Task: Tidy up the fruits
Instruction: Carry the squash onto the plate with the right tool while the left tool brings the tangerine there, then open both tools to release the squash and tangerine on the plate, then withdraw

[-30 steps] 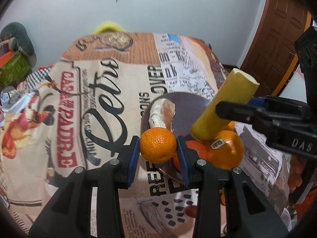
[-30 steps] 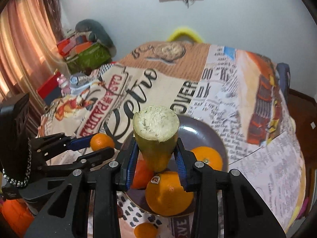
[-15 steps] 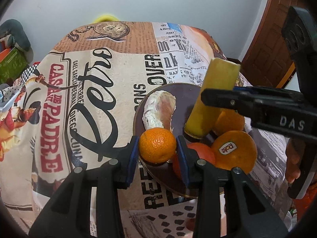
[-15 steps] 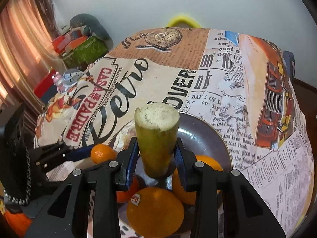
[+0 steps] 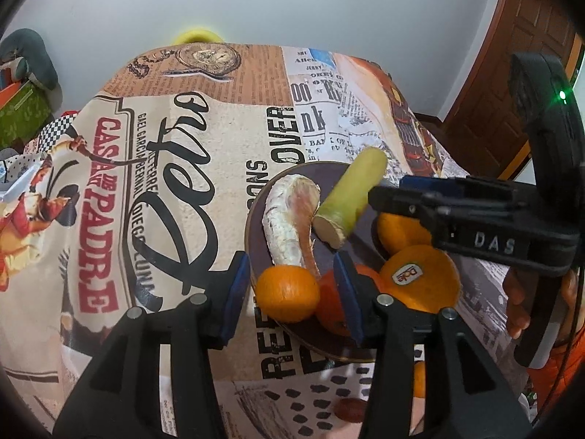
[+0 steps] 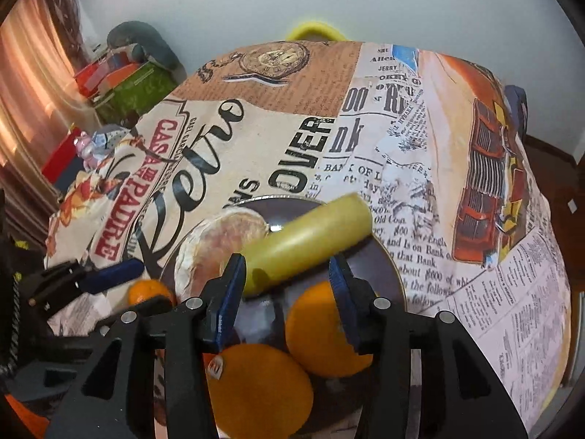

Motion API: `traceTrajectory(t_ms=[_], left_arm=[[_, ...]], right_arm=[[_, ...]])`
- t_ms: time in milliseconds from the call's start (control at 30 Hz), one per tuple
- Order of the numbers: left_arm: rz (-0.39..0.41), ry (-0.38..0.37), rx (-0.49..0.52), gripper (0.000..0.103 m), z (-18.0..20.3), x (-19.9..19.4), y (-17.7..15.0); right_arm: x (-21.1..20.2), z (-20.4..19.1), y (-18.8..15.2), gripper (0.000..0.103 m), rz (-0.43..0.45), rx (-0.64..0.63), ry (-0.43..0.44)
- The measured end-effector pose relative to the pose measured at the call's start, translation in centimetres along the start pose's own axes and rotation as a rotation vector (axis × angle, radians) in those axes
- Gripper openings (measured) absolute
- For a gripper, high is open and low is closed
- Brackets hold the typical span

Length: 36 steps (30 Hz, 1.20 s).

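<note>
A pale yellow-green cut stalk (image 6: pixel 307 243), smooth-skinned with a fibrous whitish cut end, lies tilted across the dark round plate (image 6: pixel 393 274), blurred, one end against a peeled citrus segment (image 5: pixel 290 221) with white pith and pinkish flesh. A small mandarin (image 5: pixel 287 292) with dimpled orange skin sits at the plate's near edge. Two larger oranges share the plate, one with a sticker (image 5: pixel 420 281), the other plain (image 6: pixel 321 331). The right gripper (image 6: pixel 287 285) has just been opening; its fingers stand clear of the stalk. The left gripper (image 5: pixel 292 298) has likewise just opened, with gaps either side of the mandarin. The plate rests on a surface under a newspaper-print cloth (image 5: pixel 175 168).
</note>
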<state>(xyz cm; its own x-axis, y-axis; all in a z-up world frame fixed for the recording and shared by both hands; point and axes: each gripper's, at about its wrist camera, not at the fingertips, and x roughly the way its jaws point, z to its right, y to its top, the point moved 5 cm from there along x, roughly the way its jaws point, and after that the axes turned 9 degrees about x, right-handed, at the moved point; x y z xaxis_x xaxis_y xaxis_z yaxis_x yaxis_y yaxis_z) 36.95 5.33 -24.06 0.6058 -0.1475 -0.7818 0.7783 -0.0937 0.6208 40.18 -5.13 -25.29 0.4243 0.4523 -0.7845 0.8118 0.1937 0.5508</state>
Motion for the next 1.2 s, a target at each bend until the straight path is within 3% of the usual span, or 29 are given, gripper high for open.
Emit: traceTrajectory(t_ms=[367,667,933,1200], left_arm=[[0.064,0.027,0.029,0.048,1.2,-5.6,0.0],[0.122,0.055,0.046,0.054,2.9,-11.8,-1.8],[0.149,0.062,0.05,0.058,4.0,-15.6,-4.5],[0.11,0.072,0.07,0.069,4.5,-16.0,-7.7]], right_arm=[[-6.7,-2.0,-2.5,0.051,0.11,-0.043,-0.042],[-12.5,-3.2,-6.1,0.051,0.178,-0.035,-0.055],[-14.0,-4.3,-10.4,0.051,0.153,-0.041,-0.054],[-10.6,-5.3,-14.8,0.051,0.019,-0.076,-0.056]])
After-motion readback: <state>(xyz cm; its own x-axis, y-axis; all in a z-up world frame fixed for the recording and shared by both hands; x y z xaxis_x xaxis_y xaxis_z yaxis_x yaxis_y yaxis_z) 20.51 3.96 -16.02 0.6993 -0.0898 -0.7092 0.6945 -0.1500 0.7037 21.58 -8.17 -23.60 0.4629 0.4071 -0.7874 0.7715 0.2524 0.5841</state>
